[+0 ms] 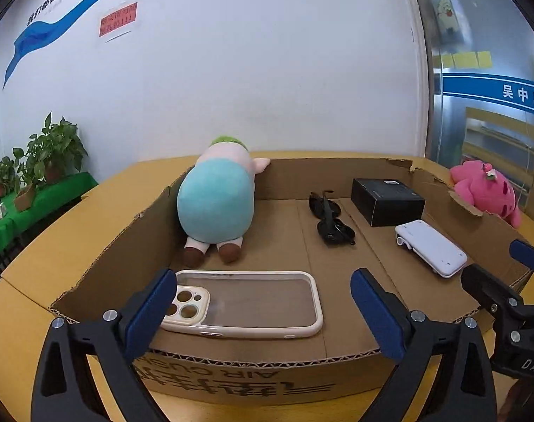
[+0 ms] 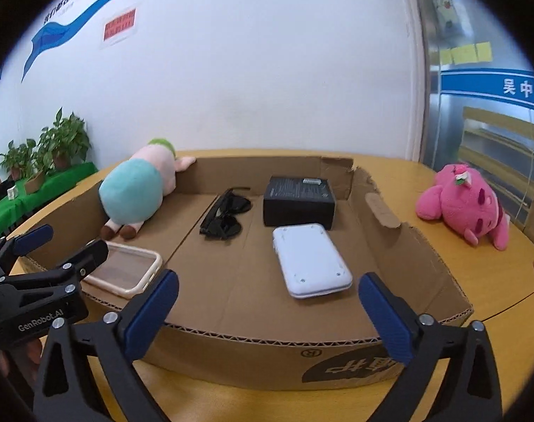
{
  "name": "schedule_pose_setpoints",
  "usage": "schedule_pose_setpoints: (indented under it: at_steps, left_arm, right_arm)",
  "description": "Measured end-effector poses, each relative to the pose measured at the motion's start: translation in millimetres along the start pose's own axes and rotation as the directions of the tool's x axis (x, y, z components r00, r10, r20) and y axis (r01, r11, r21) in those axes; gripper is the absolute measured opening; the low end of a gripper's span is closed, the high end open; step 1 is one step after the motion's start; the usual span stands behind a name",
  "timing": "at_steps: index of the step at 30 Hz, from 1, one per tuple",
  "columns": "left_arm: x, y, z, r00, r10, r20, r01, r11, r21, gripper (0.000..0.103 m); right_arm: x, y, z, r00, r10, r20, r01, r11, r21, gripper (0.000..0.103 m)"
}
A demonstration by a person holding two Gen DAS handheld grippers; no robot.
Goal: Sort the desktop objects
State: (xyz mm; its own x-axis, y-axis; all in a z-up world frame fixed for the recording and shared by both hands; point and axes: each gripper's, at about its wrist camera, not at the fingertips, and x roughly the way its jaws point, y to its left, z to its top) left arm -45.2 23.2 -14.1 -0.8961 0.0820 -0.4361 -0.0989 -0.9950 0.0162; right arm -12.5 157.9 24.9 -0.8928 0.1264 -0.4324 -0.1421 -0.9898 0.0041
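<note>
Right wrist view: left gripper [image 2: 52,246] labelled "GenRobot.AI", cardboard box [image 2: 231,355] marked ®; both grippers wide apart, holding nothing.

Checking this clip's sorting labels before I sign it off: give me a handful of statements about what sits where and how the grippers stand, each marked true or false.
1. The pink plush toy lies inside the cardboard box. False: it lies on the table, outside the box.
2. The sunglasses lie in the box, between the blue plush toy and the black box. True.
3. The left gripper is shut on the phone case. False: its jaws stand open and empty.
4. The right gripper is open and holds nothing. True.
5. The white device lies in the box, nearer the cameras than the black box. True.
</note>
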Motion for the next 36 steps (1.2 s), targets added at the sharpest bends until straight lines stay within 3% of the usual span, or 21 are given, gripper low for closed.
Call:
schedule_pose_setpoints:
  at_steps: [36]
  left_arm:
    - [0.1,0.5,3.6,1.0,0.001,0.0,-0.001,1.0,0.001,0.102]
  right_arm:
    - [-3.8,-1.1,-0.2,1.0,-0.009,0.002,0.009,1.0,0.002,0.102]
